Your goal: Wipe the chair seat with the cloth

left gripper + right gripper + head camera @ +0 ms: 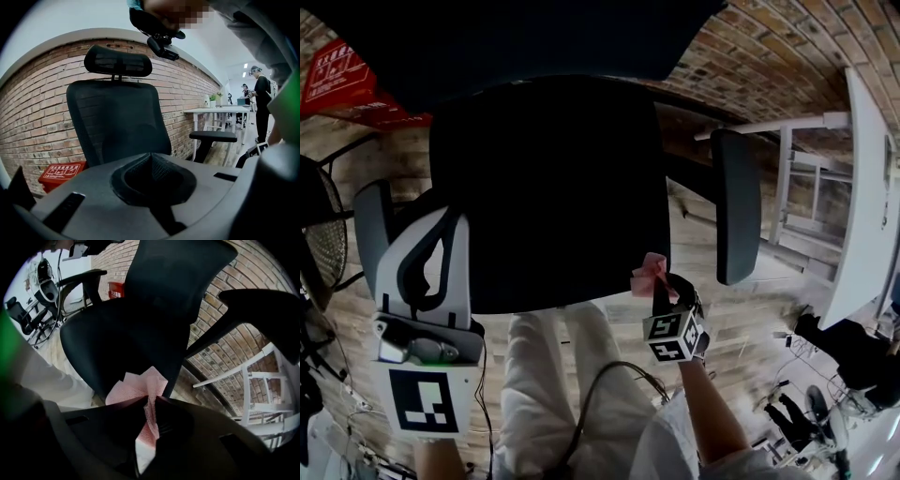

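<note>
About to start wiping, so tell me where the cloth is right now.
The pink cloth is pinched in the right tool, right of centre in the head view, at the near right corner of the chair seat, close to the armrest.

Your right tool (pixel 660 289) swallows much of the cloth (pixel 649 275); only a pink tuft shows past its closed jaws, and the rest is pinched out of sight. Your left tool (pixel 436 234) covers the front left edge of the chair seat (pixel 553 187), and in its own view its grey body blocks everything below the backrest (pixel 117 122). The print on the red box (pixel 337 75) is too blurred to read.
</note>
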Action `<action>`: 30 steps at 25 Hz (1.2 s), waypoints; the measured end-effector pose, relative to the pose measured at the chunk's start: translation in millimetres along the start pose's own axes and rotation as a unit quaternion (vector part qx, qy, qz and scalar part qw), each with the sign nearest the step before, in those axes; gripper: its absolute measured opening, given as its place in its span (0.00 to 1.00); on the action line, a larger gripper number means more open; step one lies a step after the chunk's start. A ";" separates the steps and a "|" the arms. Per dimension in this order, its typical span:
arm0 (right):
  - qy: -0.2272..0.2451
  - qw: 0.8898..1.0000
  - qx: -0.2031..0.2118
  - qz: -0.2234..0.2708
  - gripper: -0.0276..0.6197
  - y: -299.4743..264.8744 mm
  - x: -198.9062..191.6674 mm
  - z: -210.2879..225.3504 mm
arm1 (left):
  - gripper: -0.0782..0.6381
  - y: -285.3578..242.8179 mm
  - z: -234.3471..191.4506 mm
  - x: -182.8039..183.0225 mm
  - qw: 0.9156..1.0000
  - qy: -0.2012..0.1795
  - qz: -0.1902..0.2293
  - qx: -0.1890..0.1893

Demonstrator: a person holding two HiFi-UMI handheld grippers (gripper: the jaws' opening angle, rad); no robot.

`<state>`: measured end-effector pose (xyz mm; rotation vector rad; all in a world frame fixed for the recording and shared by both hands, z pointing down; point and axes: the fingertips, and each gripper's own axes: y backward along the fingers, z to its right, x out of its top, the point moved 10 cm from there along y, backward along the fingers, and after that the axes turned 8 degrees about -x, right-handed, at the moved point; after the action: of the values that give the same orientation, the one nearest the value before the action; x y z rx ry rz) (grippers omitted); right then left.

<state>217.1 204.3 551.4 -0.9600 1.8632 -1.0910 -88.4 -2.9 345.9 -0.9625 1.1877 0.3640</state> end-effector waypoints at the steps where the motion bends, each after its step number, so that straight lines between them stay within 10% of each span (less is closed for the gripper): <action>1: -0.007 1.000 0.001 0.006 0.13 5.4 2.6 2.8 | 0.13 2.4 0.8 4.0 1.000 0.000 0.000 0.001; 21: -0.099 0.958 0.045 0.267 0.13 230.3 158.9 96.3 | 0.13 123.7 9.2 176.4 0.997 -0.011 0.054 0.057; 30: -0.097 0.922 0.035 0.373 0.13 334.4 182.3 143.5 | 0.13 178.0 36.0 244.3 0.989 -0.112 0.067 0.072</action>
<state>189.5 114.7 155.4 -0.2381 1.7694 -0.5599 -98.4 70.5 50.6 -0.6990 1.0604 0.4749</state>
